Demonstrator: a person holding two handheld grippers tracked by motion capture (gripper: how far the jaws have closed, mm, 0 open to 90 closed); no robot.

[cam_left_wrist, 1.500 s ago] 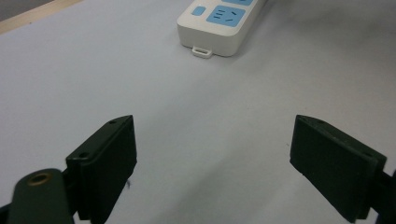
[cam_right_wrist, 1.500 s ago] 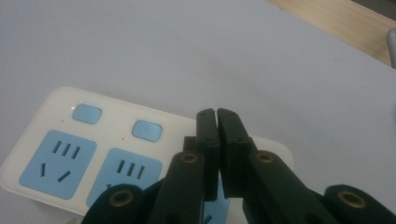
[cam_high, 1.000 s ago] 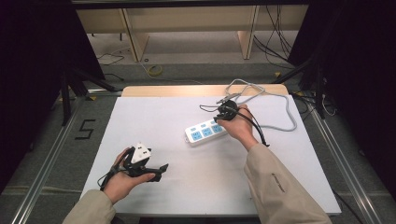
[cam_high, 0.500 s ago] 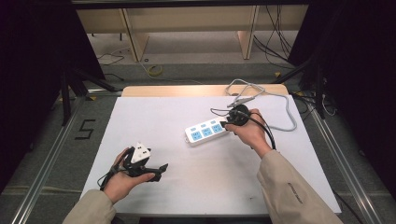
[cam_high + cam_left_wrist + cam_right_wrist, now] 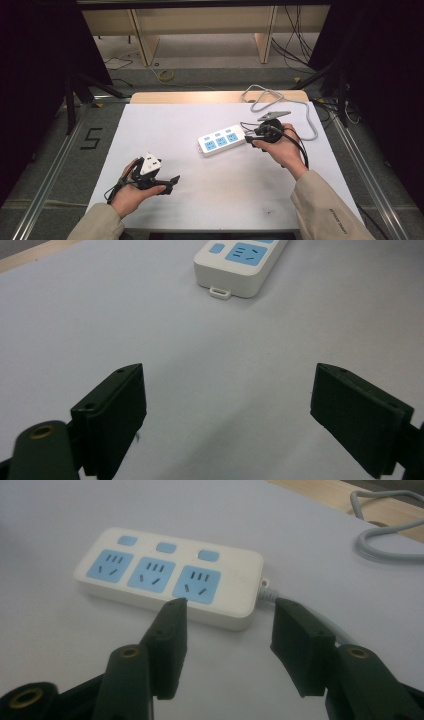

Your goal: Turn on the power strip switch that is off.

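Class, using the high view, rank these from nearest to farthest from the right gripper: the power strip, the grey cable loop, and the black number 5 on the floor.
1. Power strip: just left of the right gripper, beside its jaws.
2. Grey cable loop: behind the gripper, at the table's far edge.
3. Number 5: on the floor, past the table's left edge.

The white tabletop (image 5: 165,125) lies bare over its whole left half and along the near edge, so a hand can sweep there freely. The one solid obstacle is the power strip (image 5: 221,142), lying slantwise right of the middle. Its grey cable (image 5: 280,100) leaves the right end and loops over the far right corner, cluttering that stretch. The right claw (image 5: 252,138) sits just beside the strip's cable end, jaws apart with nothing between them. The left claw (image 5: 172,181) rests near the front left, with open surface between it and the strip
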